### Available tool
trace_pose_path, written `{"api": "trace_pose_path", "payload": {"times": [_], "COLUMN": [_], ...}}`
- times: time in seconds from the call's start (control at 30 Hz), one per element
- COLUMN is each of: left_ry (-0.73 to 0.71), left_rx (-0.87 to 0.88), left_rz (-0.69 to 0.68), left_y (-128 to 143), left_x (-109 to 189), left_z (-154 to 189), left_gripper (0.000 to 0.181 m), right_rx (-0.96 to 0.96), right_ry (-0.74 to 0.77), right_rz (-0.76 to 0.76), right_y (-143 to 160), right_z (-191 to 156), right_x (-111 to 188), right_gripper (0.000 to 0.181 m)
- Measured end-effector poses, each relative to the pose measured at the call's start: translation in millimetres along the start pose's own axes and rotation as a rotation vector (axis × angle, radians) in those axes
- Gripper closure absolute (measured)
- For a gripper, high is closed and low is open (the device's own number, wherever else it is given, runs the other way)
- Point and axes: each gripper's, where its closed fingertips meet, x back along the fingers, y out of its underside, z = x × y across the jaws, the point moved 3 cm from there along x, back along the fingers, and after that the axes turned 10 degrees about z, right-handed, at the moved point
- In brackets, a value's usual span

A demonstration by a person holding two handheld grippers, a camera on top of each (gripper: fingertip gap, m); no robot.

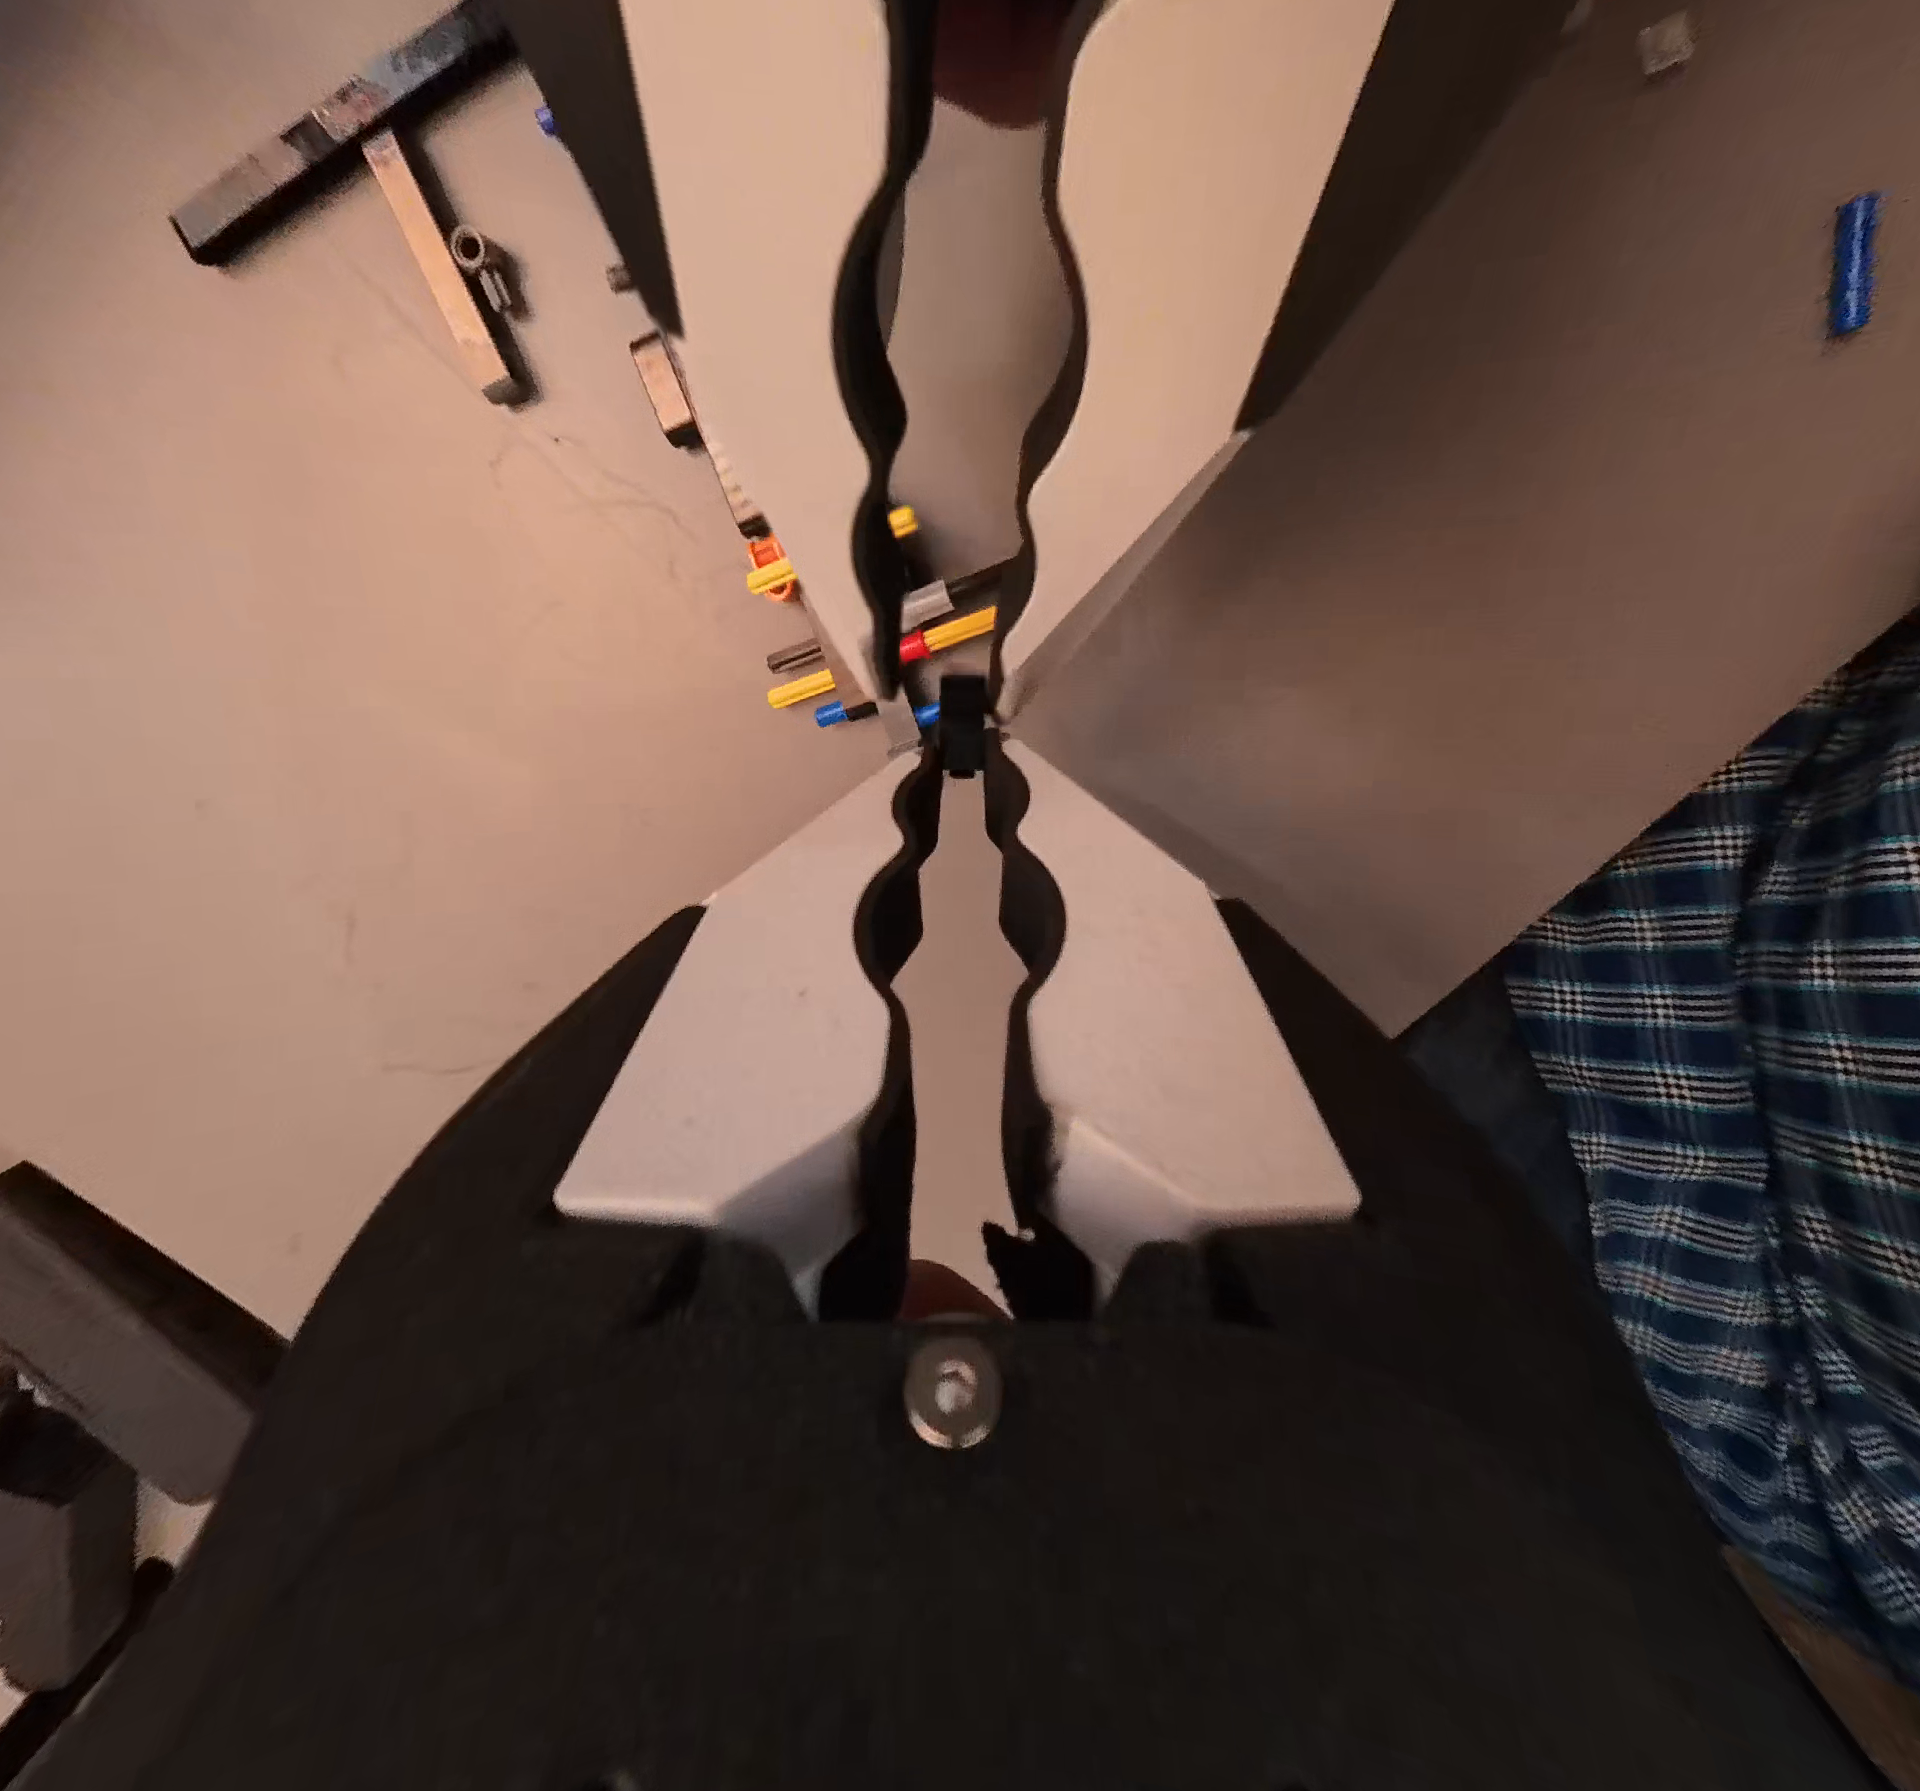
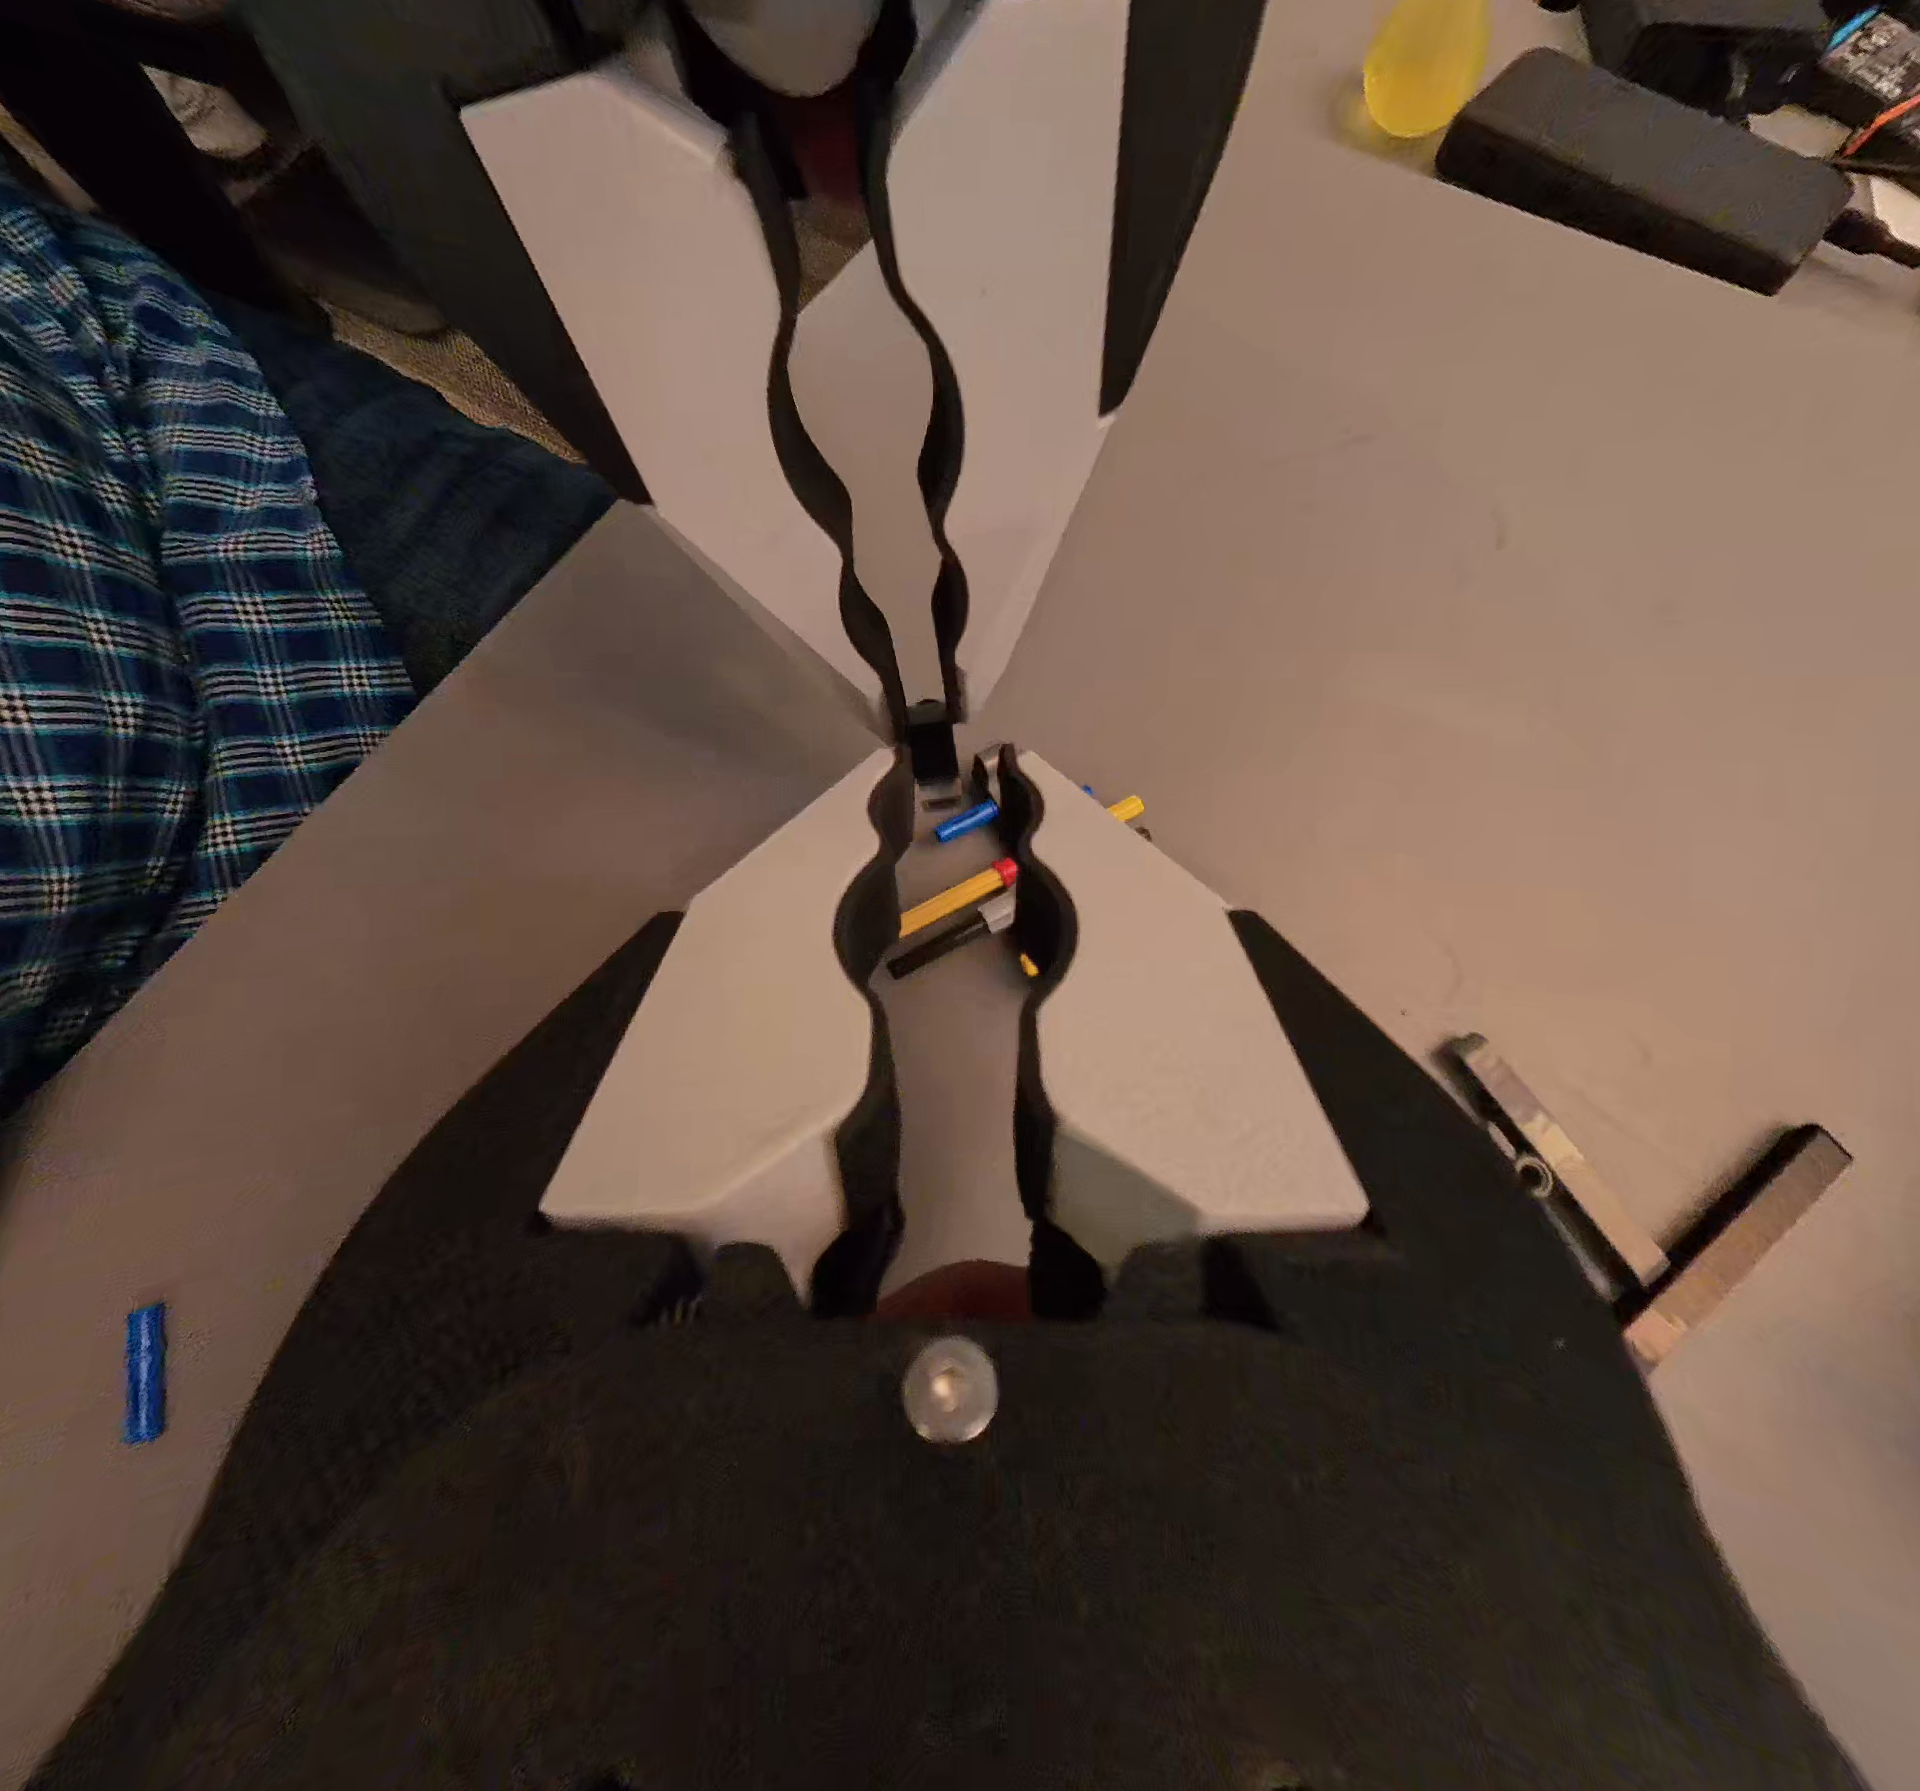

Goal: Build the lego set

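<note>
Two grippers meet tip to tip above a pale table (image 1: 312, 702). In the left wrist view, the left gripper (image 1: 961, 765) rises from the bottom of the frame with its fingers drawn nearly together, pinching a small black lego piece (image 1: 960, 723) at the tips. The right gripper (image 1: 940, 681) comes down from the top of that frame, its tips just at the same piece — whether it also presses on it I cannot tell from here.

In the right wrist view the right gripper (image 2: 951, 770) fills the lower frame, fingers a narrow gap apart, and the black lego piece (image 2: 928, 744) sits up at the centre in the tips of the left gripper (image 2: 925, 702), which reaches down from the top. The right tips stand just beside the piece; a grip is not clear.

On the table under the tips lies a scatter of small pins (image 2: 961, 894) — yellow, blue, red-tipped, black. Dark long beams (image 1: 343, 152) lie at upper left of the left view, a blue piece (image 1: 1855, 276) at its right edge. Plaid cloth (image 1: 1745, 1170) shows at lower right there. A yellow translucent object (image 2: 1423, 53) and black boxes (image 2: 1631, 167) sit at upper right of the right view
</note>
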Motion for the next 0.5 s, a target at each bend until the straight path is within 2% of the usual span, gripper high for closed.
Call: {"api": "trace_pose_path", "payload": {"times": [0.07, 0.2, 0.3, 0.5], "left_ry": [-0.013, -0.032, -0.085, -0.056], "left_rx": [-0.002, -0.028, 0.027, 0.191], "left_rz": [0.014, 0.07, 0.233, 0.6], "left_y": [-2.3, -7.5, -20.7, -45.8], "left_x": [3.1, 10.5, 23.6, 45.6], "left_z": [-1.1, -3.5, -12.3, -11.7], "left_gripper": [0.175, 0.175, 0.168, 0.173], "right_rx": [0.016, -0.029, -0.138, -0.264], "right_ry": [-0.011, -0.002, -0.003, -0.034], "right_rz": [0.009, 0.077, 0.237, 0.491], "right_y": [-2.9, -10.1, -21.7, -38.9], "right_z": [-2.0, 1.3, 7.4, 7.9], "right_x": [0.5, 8.7, 25.5, 53.3], "right_gripper": [0.176, 0.176, 0.176, 0.176]}}
